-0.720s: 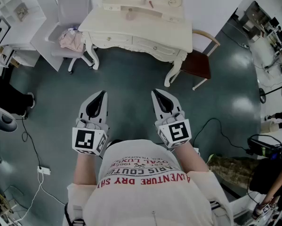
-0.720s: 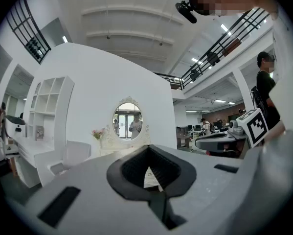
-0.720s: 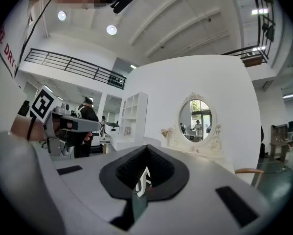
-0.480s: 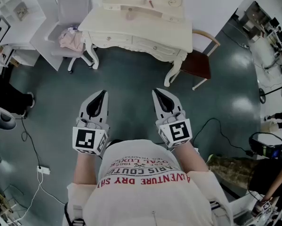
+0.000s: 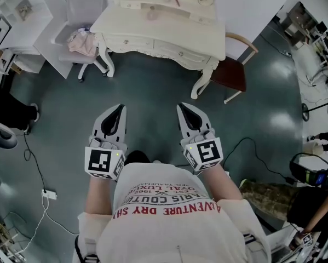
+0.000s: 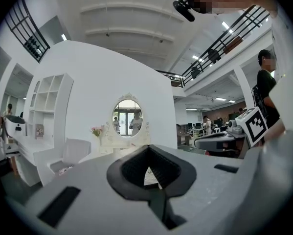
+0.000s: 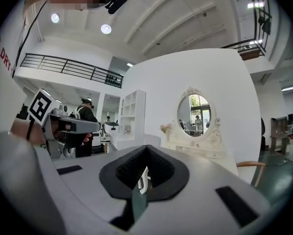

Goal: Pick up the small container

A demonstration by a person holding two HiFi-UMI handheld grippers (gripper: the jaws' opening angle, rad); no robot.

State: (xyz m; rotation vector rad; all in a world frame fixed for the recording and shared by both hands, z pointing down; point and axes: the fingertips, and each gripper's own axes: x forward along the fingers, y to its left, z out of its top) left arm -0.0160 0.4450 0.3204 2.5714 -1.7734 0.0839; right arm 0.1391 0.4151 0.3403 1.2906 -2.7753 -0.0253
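The person stands on a dark floor [image 5: 153,92] and holds both tools out in front of the body, side by side and apart. The left tool [image 5: 118,110] is clenched: its own view shows the two jaws meeting at the tips with nothing between them. The right tool [image 5: 184,109] is clenched too, its jaws together and empty, with only a thin slit of background showing through.

Far ahead stands a cream table [image 5: 207,40] with curved legs and drawers. An oval mirror [image 7: 194,113] rises from its back edge. The small container [image 5: 151,15] sits on the table top, towards the left of its middle; it looks pinkish and is too small to make out in detail. It is well apart from both tools. A thin reddish item [image 5: 176,2] lies farther back on the same top.

To the left of the table is a white chair [image 5: 90,10] with a pink cloth [image 5: 82,41] on its seat. To the right is a wooden chair [image 5: 230,73] with a dark seat. A white cable [image 5: 40,179] runs across the floor at the near left.
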